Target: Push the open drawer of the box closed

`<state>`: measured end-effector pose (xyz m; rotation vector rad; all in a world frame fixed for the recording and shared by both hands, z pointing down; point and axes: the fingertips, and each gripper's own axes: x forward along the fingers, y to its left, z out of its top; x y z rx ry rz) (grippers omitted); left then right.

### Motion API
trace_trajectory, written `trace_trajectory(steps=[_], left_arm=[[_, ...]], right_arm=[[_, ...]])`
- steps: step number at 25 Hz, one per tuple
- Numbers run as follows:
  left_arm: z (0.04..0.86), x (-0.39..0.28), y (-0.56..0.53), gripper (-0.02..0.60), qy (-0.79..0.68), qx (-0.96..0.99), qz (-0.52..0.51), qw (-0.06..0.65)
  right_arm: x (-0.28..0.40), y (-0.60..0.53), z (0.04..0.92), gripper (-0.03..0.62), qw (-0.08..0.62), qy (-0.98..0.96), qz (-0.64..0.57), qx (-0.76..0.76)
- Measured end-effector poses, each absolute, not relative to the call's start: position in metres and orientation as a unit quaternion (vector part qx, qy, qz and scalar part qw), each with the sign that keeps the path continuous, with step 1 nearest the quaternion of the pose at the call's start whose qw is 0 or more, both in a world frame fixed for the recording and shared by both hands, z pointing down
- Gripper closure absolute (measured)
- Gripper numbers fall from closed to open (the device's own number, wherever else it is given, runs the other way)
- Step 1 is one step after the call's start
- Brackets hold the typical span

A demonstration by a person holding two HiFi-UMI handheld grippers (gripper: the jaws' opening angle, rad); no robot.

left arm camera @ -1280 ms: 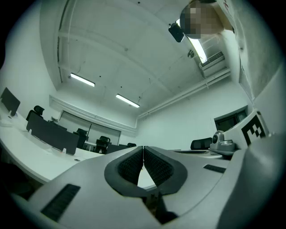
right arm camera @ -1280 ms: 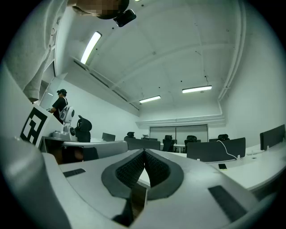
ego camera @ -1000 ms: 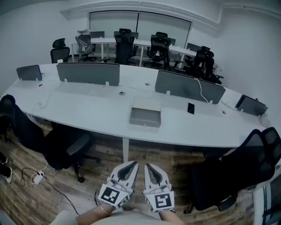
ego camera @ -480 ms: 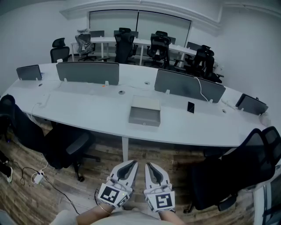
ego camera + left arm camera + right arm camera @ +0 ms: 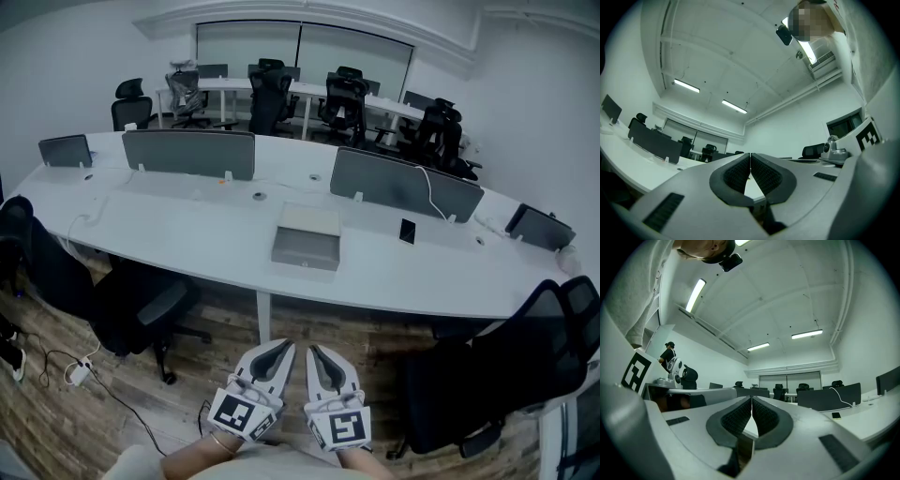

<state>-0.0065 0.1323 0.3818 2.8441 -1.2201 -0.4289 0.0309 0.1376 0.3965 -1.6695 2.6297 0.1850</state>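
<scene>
Fingers (image 5: 737, 174): pressed together tip to tip on both tools, with nothing between them; the left gripper (image 5: 750, 155) and the right gripper (image 5: 751, 399) are both clenched on air.
Gripper pose: side by side, low and close against the person's body, with the tips leaning slightly toward each other and pointing forward. Each gripper's own camera takes in far more ceiling than counter, so both seem pitched upward.
Beneath them: wooden floor (image 5: 187, 394); both grippers are well short of the near edge of the counter (image 5: 169, 234).
Box (image 5: 310, 221): on the counter, almost dead ahead and well apart from both grippers, roughly in line with the gap between them.
Drawer (image 5: 305, 253): pulled out toward the person, its grey front facing the fingertips.
Long axis: the box's wide side runs left to right along the counter edge, and the drawer slides along the line leading away from the person.
Nearer arm: neither clearly, as the box lies about evenly between the two.
Coming move, as a judgement: reach forward and up past the counter edge, set closed tips on the middle of the drawer front, and press straight away.
Neighbour: a phone (image 5: 407, 231) lies to the right of the box, apart from it.
</scene>
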Motion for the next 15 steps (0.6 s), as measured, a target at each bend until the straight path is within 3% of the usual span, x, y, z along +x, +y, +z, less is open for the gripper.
trace_trajectory(steps=[15], left_arm=[[0.393,0.004,0.133,0.563,-0.428,0.894,-0.135,0.016]], right_arm=[[0.040,0.135,0.404,0.576,0.017,0.863,0.049,-0.502]])
